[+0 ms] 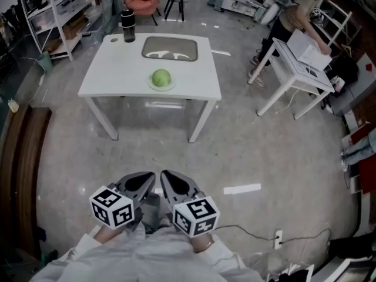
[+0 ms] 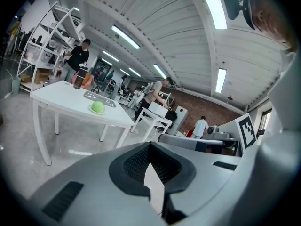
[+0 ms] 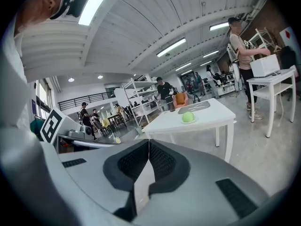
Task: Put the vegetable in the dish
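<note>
Well, at the far left of the room stands a white shelving rack (image 1: 51, 12), and just right of it the white table (image 1: 108, 75) carries everything the task needs. A dark bottle (image 1: 128, 26) stands upright at the table's far left corner, out of the working path. Right of it, towards the far edge, lies the grey rectangular dish (image 1: 154, 44), which looks unfilled apart from pale reflections. Just nearer than the dish, apart from it, the round green vegetable (image 1: 161, 77) sits on a small pale plate (image 1: 153, 86) near the middle of the near edge, easy to reach from this side.

Near the person's body, well apart from the table, the left gripper (image 1: 145, 180) has its jaws pressed together with nothing between them. The right gripper (image 1: 169, 178) beside it is likewise closed and empty (the two are held side by side, tips pointing towards the table). I judge this a resting carry before the approach; no step looks begun.

Further right, a person (image 1: 296, 7) bends over a second white table (image 1: 292, 76).
</note>
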Motion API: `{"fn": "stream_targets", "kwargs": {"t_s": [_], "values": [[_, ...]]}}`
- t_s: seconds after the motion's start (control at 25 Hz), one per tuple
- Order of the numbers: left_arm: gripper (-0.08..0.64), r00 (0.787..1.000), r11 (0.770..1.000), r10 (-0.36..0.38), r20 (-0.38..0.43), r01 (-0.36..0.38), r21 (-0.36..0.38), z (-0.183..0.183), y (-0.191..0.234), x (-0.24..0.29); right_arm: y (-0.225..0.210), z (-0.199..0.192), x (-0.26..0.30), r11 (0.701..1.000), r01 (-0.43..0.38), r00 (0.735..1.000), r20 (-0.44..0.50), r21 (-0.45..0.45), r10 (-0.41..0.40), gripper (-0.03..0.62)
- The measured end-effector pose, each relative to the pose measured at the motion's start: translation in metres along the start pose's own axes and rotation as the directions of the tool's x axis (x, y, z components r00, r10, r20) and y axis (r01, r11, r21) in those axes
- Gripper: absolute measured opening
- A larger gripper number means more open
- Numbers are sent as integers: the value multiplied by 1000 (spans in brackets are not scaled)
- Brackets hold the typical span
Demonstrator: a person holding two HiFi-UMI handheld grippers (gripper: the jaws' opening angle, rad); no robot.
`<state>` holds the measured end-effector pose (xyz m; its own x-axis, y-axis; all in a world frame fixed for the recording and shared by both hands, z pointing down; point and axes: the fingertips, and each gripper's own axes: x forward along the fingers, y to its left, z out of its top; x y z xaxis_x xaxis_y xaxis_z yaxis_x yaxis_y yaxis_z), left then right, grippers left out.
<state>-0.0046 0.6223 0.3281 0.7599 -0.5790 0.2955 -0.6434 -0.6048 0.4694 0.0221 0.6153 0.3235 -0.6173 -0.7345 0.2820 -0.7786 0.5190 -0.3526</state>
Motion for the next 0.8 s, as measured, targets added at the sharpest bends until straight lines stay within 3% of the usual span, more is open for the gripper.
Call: {"fn": "stream_targets", "kwargs": {"t_s": [0.52,0.8], "values": [[8,997,997,-62,-46,64,50,106,126,65,-59,80,142,995,97,995,37,4,-98,14],[8,992,995,-92,-87,95,39,128,172,89,-81,97,197,990,133,990,33,43,-134,14]]}}
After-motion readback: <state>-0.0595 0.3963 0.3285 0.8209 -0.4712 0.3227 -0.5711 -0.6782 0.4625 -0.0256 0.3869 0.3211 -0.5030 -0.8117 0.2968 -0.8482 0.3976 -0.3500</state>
